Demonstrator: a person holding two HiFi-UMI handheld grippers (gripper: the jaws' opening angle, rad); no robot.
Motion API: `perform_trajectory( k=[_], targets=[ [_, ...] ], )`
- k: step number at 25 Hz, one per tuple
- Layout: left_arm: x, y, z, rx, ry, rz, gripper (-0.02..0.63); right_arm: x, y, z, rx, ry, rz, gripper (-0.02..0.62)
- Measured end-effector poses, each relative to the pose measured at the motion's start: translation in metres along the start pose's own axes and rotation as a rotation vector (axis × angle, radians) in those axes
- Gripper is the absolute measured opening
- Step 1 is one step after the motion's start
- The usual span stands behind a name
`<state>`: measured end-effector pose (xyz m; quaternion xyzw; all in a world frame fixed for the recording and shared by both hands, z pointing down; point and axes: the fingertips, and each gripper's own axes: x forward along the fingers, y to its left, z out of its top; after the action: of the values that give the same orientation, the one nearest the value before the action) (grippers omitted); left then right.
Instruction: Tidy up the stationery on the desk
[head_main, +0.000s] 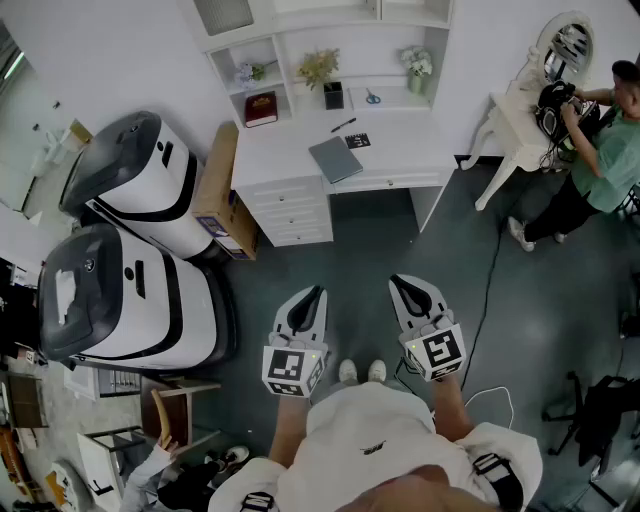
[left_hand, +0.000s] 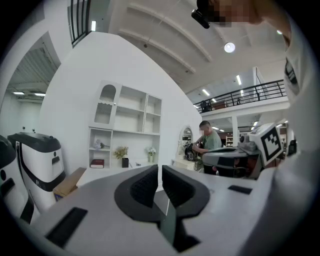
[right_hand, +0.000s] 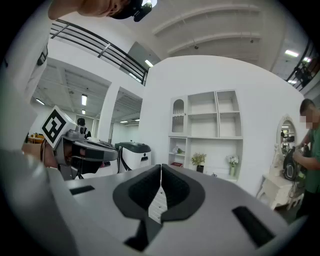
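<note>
The white desk (head_main: 400, 160) stands far ahead of me under a shelf unit. On it lie a grey notebook (head_main: 335, 158), a black pen (head_main: 343, 125) and a small black card (head_main: 357, 141). Scissors (head_main: 372, 97) and a black pen holder (head_main: 333, 95) sit at the back, with a red book (head_main: 261, 107) in a cubby. My left gripper (head_main: 318, 291) (left_hand: 160, 167) and right gripper (head_main: 397, 280) (right_hand: 160, 166) hover over the dark floor, well short of the desk. Both are shut and hold nothing.
Two large white-and-black machines (head_main: 140, 180) (head_main: 120, 300) stand at the left, and a cardboard box (head_main: 222, 195) leans against the desk's left side. A person (head_main: 600, 160) works at a white side table (head_main: 515, 120) on the right. A cable (head_main: 485, 300) runs across the floor.
</note>
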<state>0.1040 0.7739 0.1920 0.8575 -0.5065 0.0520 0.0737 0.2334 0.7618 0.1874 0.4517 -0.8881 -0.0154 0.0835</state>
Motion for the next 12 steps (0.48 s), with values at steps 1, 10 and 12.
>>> perform_trajectory(
  k=[1, 10, 12],
  targets=[
    [0.000, 0.004, -0.001, -0.001, 0.001, -0.002, 0.000, 0.004, 0.004, -0.001, 0.002, 0.002, 0.001, 0.000],
    [0.009, 0.037, 0.000, 0.016, -0.006, -0.047, 0.000, 0.035, 0.015, -0.004, -0.024, 0.027, -0.084, 0.002],
    [0.014, 0.043, -0.002, 0.020, -0.005, -0.057, 0.000, 0.039, 0.017, -0.004, -0.024, 0.028, -0.093, 0.002]
  ],
)
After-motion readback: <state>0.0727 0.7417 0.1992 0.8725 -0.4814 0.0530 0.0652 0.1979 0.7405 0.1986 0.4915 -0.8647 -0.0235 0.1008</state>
